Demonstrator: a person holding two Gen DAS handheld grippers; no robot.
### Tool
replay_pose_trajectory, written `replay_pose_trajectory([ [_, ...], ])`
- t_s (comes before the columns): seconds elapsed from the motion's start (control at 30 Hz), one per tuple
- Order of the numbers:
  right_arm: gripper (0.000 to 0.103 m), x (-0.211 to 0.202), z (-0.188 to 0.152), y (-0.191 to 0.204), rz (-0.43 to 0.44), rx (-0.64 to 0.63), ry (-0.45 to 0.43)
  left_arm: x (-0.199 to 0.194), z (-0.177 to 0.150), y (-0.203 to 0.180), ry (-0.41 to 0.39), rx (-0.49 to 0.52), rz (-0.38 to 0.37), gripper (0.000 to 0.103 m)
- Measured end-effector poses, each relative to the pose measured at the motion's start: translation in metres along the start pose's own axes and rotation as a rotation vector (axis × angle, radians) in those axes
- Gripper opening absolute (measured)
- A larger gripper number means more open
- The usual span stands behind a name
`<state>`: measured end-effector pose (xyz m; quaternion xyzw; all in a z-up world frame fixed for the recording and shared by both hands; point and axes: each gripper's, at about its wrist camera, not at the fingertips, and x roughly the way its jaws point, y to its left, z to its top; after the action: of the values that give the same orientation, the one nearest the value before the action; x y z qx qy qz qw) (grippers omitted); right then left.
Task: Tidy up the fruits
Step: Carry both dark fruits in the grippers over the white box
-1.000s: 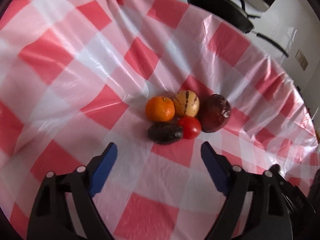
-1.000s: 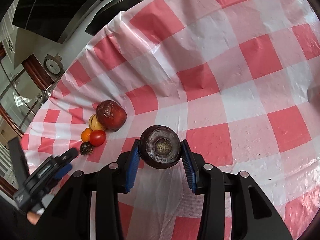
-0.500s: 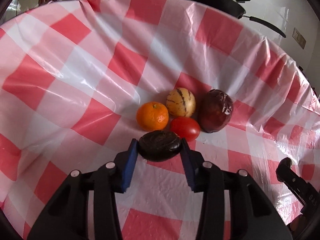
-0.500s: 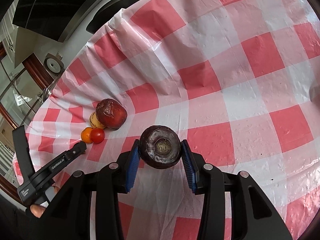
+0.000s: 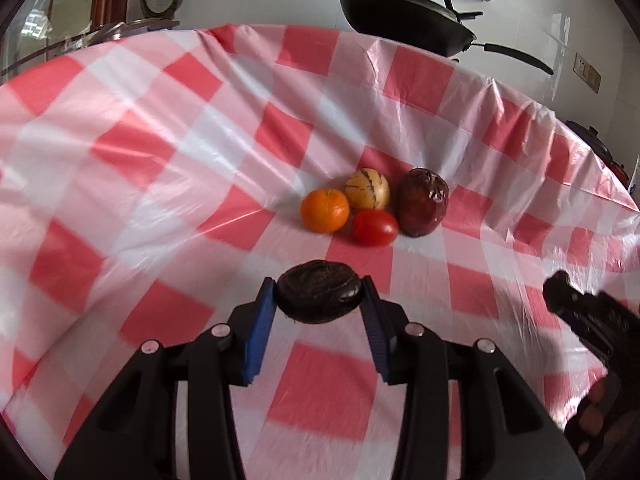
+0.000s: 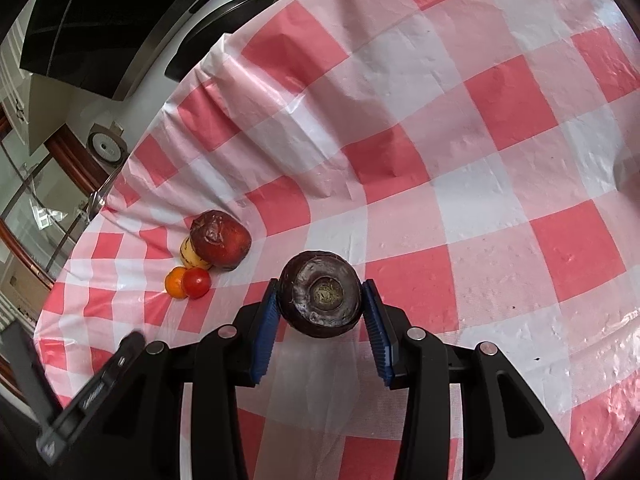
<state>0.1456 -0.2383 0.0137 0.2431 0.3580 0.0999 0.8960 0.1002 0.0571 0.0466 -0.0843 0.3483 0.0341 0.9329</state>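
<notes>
My left gripper (image 5: 319,298) has just closed on the dark wrinkled fruit (image 5: 319,297) and pulled it off the pile. A second ago those fingers were open and short of it, and the fruit lay touching the tomato (image 5: 375,227). Now it's clamped between both blue pads, clear of the cloth I think, with a gap to the group. Left on the checked tablecloth (image 5: 160,152): orange (image 5: 324,210), striped yellow fruit (image 5: 367,189), tomato and big dark-red fruit (image 5: 422,202), all bunched and touching.

My right gripper (image 6: 320,300) hasn't changed: closed on a round dark-purple fruit (image 6: 320,299), stem end toward the camera, held well apart from the pile.

So both hands are loaded, and I judge the next step is putting the two dark fruits somewhere together; no target spot shows.

Writing: small white print on the left gripper's body in the right wrist view, too blurred to read. No brands or labels on the fruit.
</notes>
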Motion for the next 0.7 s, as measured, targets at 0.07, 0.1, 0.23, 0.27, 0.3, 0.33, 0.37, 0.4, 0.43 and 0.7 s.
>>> replay_pose_trajectory([
  [0.07,0.041,-0.003,0.0,-0.001,-0.009,0.011,-0.011,-0.013,-0.008,0.007,-0.007,-0.013,-0.002,0.043],
  [0.1,0.041,-0.004,-0.001,-0.001,-0.011,0.012,-0.013,-0.02,-0.014,0.011,-0.007,-0.022,-0.004,0.043],
  [0.23,0.041,-0.019,-0.015,-0.002,-0.004,0.056,-0.004,-0.05,-0.034,0.025,-0.024,-0.036,-0.006,0.043],
  [0.27,0.041,-0.026,-0.022,-0.004,0.019,0.083,-0.001,-0.06,-0.041,0.027,-0.038,-0.028,0.003,0.043],
  [0.3,0.041,-0.035,-0.032,-0.004,0.049,0.112,0.001,-0.065,-0.044,0.028,-0.047,-0.022,0.008,0.043],
  [0.33,0.041,-0.041,-0.038,-0.003,0.059,0.123,0.005,-0.073,-0.049,0.03,-0.057,-0.017,0.008,0.043],
  [0.37,0.041,-0.046,-0.046,-0.001,0.065,0.132,0.014,-0.077,-0.051,0.03,-0.06,-0.017,0.005,0.043],
  [0.4,0.041,-0.055,-0.056,0.001,0.072,0.139,0.025,-0.084,-0.056,0.033,-0.06,-0.022,-0.005,0.043],
  [0.43,0.041,-0.06,-0.062,0.004,0.078,0.14,0.03,-0.091,-0.059,0.035,-0.061,-0.028,-0.015,0.043],
  [0.7,0.041,-0.108,-0.123,0.048,0.164,0.062,0.087,-0.138,-0.099,0.072,-0.058,-0.066,-0.026,0.043],
])
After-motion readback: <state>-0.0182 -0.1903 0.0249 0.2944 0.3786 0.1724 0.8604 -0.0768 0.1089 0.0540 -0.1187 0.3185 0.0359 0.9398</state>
